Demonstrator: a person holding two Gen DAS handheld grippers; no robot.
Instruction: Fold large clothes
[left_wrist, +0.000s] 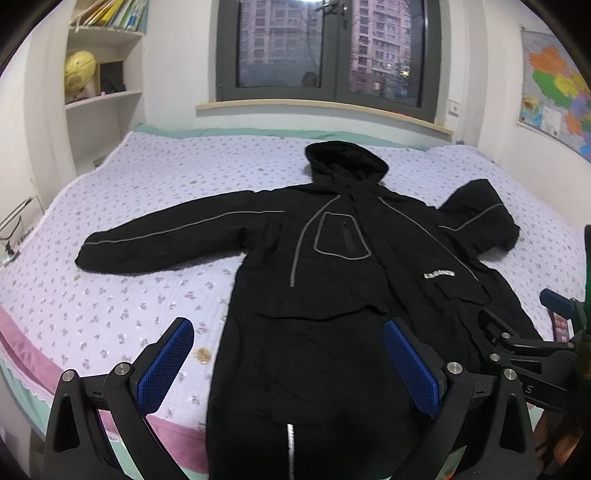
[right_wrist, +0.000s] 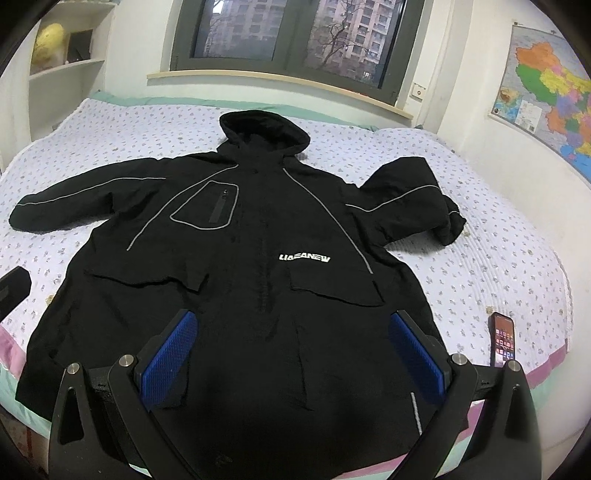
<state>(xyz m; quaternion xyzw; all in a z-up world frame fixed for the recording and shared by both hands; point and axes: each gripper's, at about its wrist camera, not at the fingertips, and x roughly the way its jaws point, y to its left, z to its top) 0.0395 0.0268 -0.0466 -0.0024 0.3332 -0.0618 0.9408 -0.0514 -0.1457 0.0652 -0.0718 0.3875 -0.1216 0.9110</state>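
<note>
Phone (right_wrist: 502, 341) shows clearly only at right wrist; both grippers' fingers spread wide over jacket (right_wrist: 258, 240).

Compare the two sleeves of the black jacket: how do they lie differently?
The left sleeve lies stretched out flat and nearly straight on the bed; the right sleeve is bent at the elbow, its cuff doubled back toward the hem. Both are black with a grey stripe.

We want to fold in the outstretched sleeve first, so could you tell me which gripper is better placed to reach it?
Left, probably. The left gripper sits open over the black hooded jacket on the side of its straight sleeve; the right gripper is centred farther from it.
</note>
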